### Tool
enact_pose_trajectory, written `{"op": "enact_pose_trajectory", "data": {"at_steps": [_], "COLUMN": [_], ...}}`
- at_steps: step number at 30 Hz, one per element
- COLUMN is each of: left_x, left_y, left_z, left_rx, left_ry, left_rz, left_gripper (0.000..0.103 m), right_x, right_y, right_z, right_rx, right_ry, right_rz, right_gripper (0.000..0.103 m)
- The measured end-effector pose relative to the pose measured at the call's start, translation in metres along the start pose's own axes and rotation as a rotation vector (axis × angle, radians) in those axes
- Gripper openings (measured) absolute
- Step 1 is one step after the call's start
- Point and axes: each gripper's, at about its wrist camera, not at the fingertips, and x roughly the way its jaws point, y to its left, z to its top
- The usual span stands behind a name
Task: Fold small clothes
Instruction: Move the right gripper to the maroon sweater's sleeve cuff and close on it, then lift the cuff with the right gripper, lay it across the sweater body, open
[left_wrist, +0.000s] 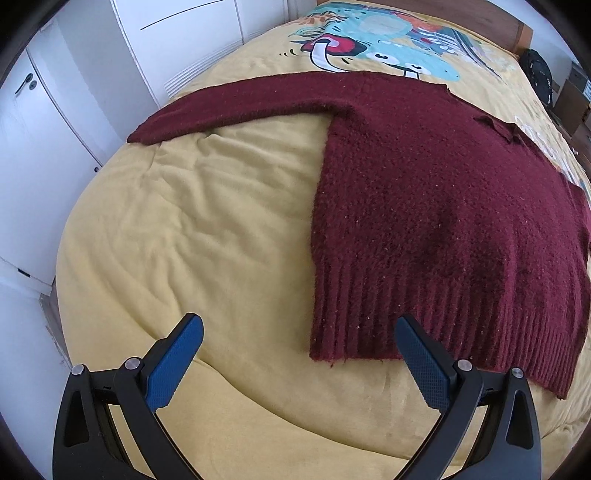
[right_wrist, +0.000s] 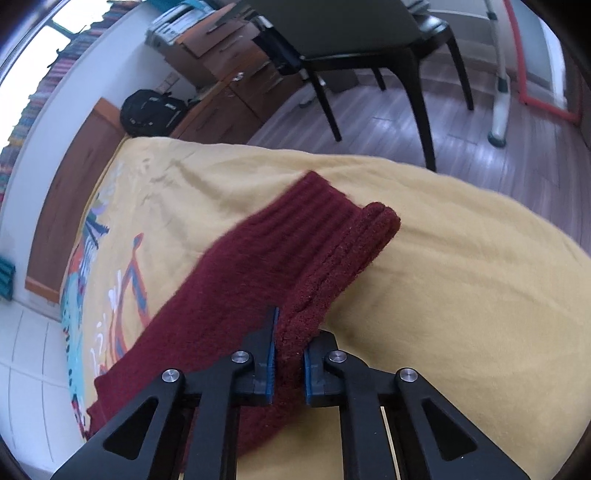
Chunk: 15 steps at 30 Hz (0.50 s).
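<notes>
Here, right tool (right_wrist: 289, 354) pinching sleeve (right_wrist: 295, 258), long axis running straight ahead of tool; left tool (left_wrist: 299, 363) spread, hem corner (left_wrist: 332, 347) between tips.

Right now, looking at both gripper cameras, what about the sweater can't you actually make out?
- Left wrist view: the sweater's right side and right sleeve are cut off by the picture's edge.
- Left wrist view: the hem corner under the left hand-held gripper is partly hidden by one finger.
- Right wrist view: the sleeve pinched in the right hand-held gripper blocks the bedspread beneath; the cuff is blurred.
</notes>
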Motion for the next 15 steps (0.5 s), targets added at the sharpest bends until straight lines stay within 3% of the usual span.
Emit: {"op": "enact_pose_trajectory", "data": {"at_steps": [7,15], "left_x": [0.001,-0.001], "left_y": [0.006,0.023], "left_z": [0.000,0.000], "left_rx": [-0.024,-0.057], "left_ry": [-0.002,-0.023], "left_rz": [-0.027,-0.065], "left_gripper": [0.102,0.102], "right_x": [-0.012,-0.012], "right_y": [0.047,0.131], "right_z": [-0.003,-0.034], "right_rx": [-0.079,-0.163], "right_ry": [0.015,0.096], "right_rz": [0.077,0.168], "right_gripper": [0.010,0.009]}}
